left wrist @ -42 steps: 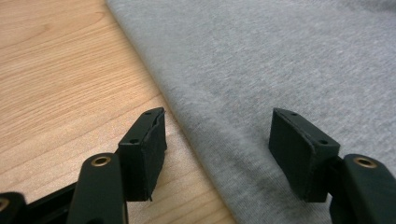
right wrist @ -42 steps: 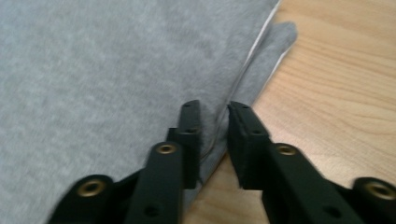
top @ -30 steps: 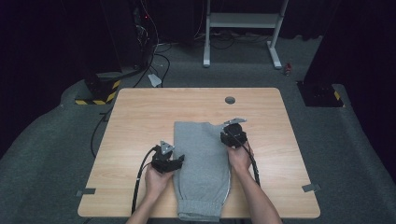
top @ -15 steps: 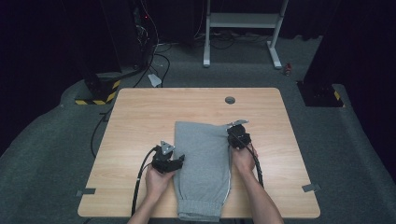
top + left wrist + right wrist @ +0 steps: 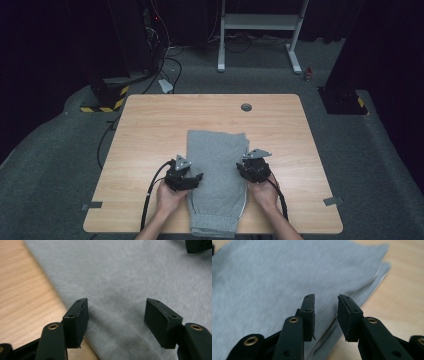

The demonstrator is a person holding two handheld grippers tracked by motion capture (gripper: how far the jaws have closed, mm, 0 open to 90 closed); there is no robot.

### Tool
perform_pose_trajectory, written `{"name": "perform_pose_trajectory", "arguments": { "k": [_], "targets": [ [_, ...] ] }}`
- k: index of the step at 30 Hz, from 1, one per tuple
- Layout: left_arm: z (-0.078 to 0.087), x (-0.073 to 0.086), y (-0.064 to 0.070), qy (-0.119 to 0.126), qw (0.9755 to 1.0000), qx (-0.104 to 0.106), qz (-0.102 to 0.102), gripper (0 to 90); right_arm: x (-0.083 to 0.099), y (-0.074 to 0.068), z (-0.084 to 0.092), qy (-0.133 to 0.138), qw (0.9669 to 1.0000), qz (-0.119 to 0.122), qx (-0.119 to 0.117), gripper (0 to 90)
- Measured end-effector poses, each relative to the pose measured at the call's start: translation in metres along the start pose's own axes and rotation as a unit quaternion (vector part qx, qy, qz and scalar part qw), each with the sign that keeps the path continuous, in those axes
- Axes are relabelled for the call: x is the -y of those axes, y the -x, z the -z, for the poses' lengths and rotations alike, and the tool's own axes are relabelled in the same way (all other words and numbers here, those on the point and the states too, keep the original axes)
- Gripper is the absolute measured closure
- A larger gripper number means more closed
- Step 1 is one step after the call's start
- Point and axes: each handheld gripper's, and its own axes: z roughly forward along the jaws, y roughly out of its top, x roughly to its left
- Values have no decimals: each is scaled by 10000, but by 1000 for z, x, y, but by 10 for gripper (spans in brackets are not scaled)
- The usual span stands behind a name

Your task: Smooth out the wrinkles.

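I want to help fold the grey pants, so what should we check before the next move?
1. Grey pants lie flat on the table: ok.
2. Left gripper jaws stand wide open over the cloth near its edge, nothing pinched: ok.
3. Right gripper jaws have just been opening; they sit at the layered edge with a narrow gap, no cloth between them: ok.
4. Both grippers sit at opposite side edges of the pants: ok.
5. All layers at the right edge can be caught together: cannot tell.

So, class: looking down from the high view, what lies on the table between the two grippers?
The grey folded trousers lie between the left gripper and right gripper, seen in the high view.
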Motion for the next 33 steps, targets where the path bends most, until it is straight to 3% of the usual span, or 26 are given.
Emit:
{"name": "perform_pose_trajectory", "arguments": {
  "k": [2,6,8,11,14,16,19,23,33],
  "targets": [
    [-2,4,0,-69,9999,-83,-80,363,7,-1,-2,-70,9999,70,35,671],
    [0,13,-2,198,9995,-221,-128,380,14,0,1,-4,10000,45,68,671],
    [1,15,-1,215,9994,-255,-90,380,14,-3,5,-37,9998,82,183,617],
    [1,14,-1,211,9994,-265,-87,380,16,-8,12,-21,10000,-39,50,536],
    [1,14,-1,213,9994,-259,-73,379,20,-18,15,-151,9998,135,-34,504],
    [0,14,-1,216,9994,-265,-53,378,24,-22,14,-118,9995,285,89,503],
    [0,12,-1,191,9994,-265,-66,377,23,-18,13,-99,9998,149,108,523],
    [-4,8,-4,174,9993,-315,-64,376,20,-14,9,-94,9994,279,190,527],
    [-17,-6,-10,101,9993,-369,30,382,8,14,-6,-140,9996,-236,-36,476]
  ]
}}
